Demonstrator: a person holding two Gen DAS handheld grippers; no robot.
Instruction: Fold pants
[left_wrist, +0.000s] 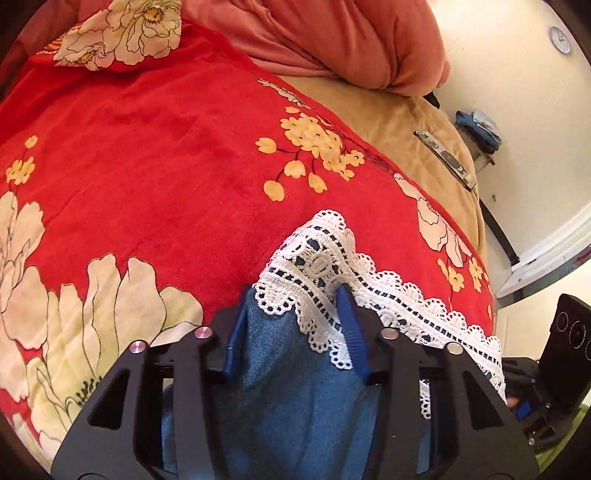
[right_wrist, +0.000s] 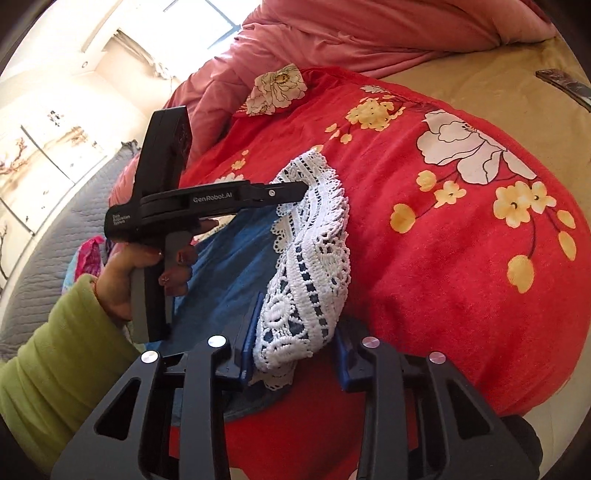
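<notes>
Both grippers pinch lace-hemmed denim pants (left_wrist: 288, 376).

We see a red blanket (left_wrist: 166, 147) with pale flowers spread over a bed with a tan sheet (left_wrist: 406, 122). A pink duvet (left_wrist: 332, 37) is bunched at the far end, a dark flat thing (left_wrist: 445, 157) lies on the sheet, and a round clock (left_wrist: 560, 39) hangs on the wall. From the right wrist view we see a grey quilt (right_wrist: 48, 251) beside the bed.
</notes>
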